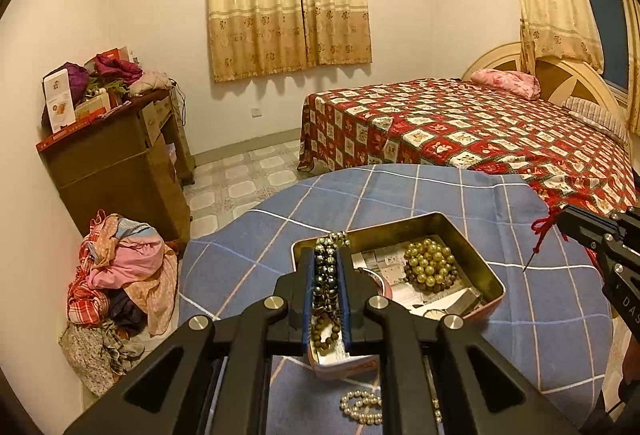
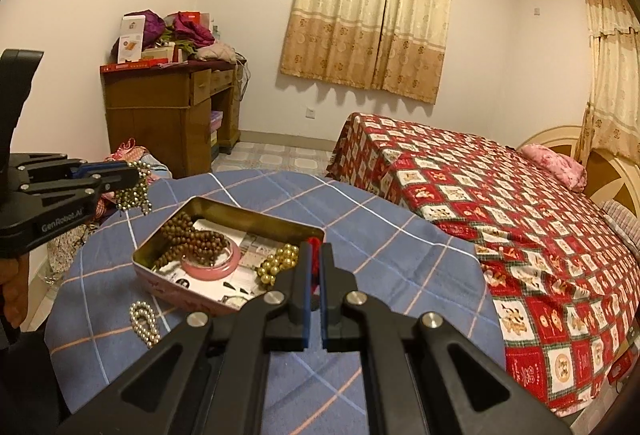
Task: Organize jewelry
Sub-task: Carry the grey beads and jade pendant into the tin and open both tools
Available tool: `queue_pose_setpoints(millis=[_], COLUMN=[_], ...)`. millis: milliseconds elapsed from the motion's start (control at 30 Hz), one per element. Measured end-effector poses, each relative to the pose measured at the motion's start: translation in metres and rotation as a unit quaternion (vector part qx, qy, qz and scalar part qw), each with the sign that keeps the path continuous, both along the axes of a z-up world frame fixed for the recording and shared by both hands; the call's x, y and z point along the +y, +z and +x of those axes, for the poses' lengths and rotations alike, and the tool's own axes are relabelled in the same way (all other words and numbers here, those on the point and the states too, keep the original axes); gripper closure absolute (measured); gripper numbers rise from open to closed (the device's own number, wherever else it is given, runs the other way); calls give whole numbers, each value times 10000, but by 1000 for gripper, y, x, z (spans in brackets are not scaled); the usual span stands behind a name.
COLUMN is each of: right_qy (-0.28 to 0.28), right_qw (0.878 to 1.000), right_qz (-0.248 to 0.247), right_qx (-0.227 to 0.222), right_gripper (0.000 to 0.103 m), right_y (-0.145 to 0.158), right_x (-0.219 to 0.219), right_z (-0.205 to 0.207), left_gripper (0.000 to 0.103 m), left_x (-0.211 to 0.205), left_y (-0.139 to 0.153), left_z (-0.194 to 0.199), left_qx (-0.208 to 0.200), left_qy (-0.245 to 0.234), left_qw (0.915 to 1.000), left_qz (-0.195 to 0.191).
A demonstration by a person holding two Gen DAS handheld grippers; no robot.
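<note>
An open tin box (image 1: 490, 277) (image 2: 256, 217) sits on the round table under a blue checked cloth. Inside lie a gold bead bracelet (image 1: 430, 265) (image 2: 280, 263), a brown bead strand (image 2: 192, 235) and a pink bangle (image 2: 212, 263). My left gripper (image 1: 326, 255) (image 2: 134, 173) is shut on a dark metallic bead bracelet (image 1: 325, 277) (image 2: 134, 191), held above the box's left end. My right gripper (image 2: 316, 255) (image 1: 560, 221) is shut on a red string piece (image 2: 314, 245) (image 1: 542, 227), held over the box's right side. A pearl bracelet (image 1: 362, 407) (image 2: 144, 319) lies on the cloth in front of the box.
A bed (image 1: 480, 131) with a red patterned cover stands right of the table. A wooden desk (image 2: 168, 107) with piled items stands against the left wall. A heap of clothes (image 1: 120, 275) lies on the floor by the table.
</note>
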State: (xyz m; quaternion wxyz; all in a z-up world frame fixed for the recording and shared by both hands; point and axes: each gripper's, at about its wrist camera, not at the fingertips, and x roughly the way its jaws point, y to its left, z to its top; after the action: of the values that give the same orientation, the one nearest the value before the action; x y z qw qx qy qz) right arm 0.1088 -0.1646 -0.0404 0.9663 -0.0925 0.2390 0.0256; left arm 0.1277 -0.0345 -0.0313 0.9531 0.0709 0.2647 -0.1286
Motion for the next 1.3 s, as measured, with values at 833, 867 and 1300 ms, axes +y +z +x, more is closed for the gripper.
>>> queue_pose_setpoints(millis=[833,867,1300], right_qy=[121,125,139], right_qw=[9998,9998,9991], right_qz=[-123,-134,-226], right_qx=[57,75,334], right_gripper=[99,99,99], right_y=[-2,-3,-23], right_x=[34,35,44], right_z=[56,58,77], left_gripper=[93,93,93], left_x=[-10,-11,-17], left_y=[-18,-20,-32], left_z=[44,45,60], left_qx=[247,268,404], left_qy=[99,94,93], left_qw=[9996,9995,9989], left_qz=[108,108,228])
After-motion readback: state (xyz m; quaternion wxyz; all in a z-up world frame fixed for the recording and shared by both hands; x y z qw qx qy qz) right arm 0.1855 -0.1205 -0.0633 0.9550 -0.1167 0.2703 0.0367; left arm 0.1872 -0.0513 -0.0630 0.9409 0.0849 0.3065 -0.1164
